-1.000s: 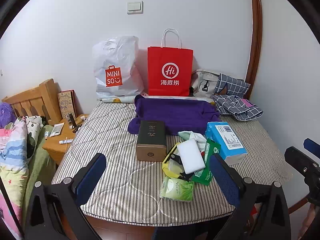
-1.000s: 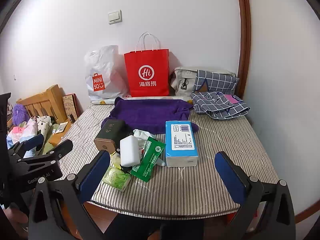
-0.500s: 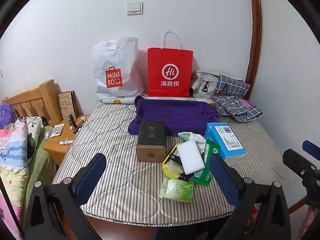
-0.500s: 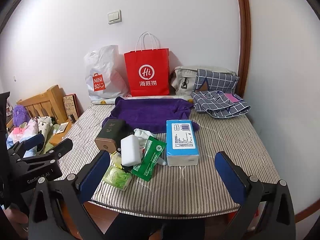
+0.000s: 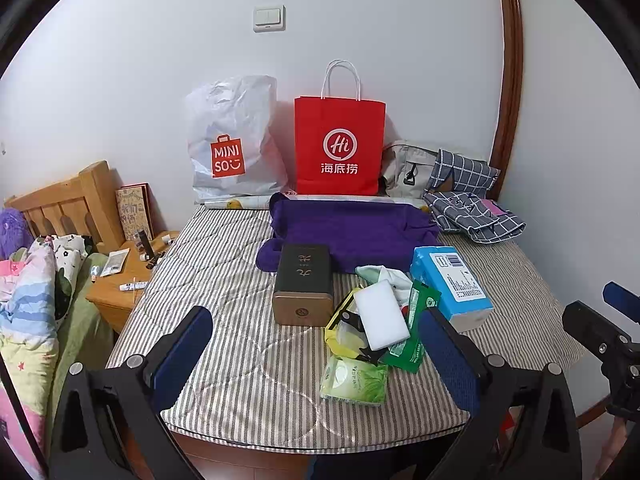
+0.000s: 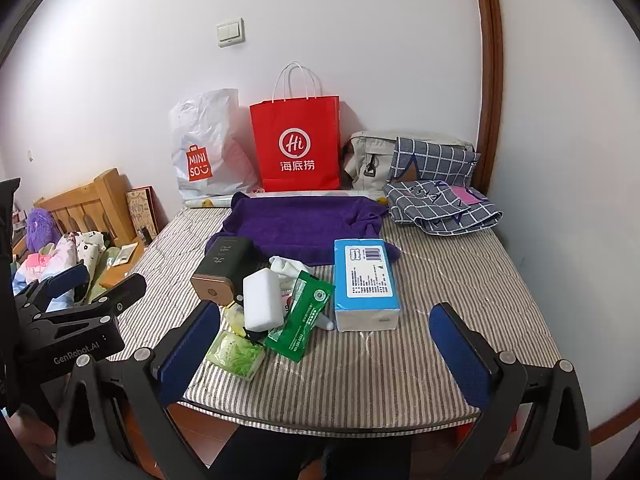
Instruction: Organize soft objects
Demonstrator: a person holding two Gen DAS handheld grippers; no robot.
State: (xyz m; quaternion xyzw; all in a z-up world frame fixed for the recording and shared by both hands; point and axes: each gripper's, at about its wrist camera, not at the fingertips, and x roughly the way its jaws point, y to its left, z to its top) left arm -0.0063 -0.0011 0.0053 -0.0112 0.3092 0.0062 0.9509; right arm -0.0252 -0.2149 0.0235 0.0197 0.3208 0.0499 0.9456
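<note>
Soft items lie heaped on the striped mattress (image 6: 460,280), likely gathered there for sorting: a white sponge (image 6: 262,298) rests on a green wipes packet (image 6: 302,316), just left of a blue tissue pack (image 6: 366,282), with a purple towel (image 6: 304,222) spread behind. Your left gripper (image 5: 316,354) and right gripper (image 6: 322,350) hover at the near edge, fingers wide apart, holding and touching nothing.

Striped mattress (image 5: 224,264) under purple towel (image 5: 352,228), blue tissue pack (image 5: 452,284), dark box (image 5: 304,280).
</note>
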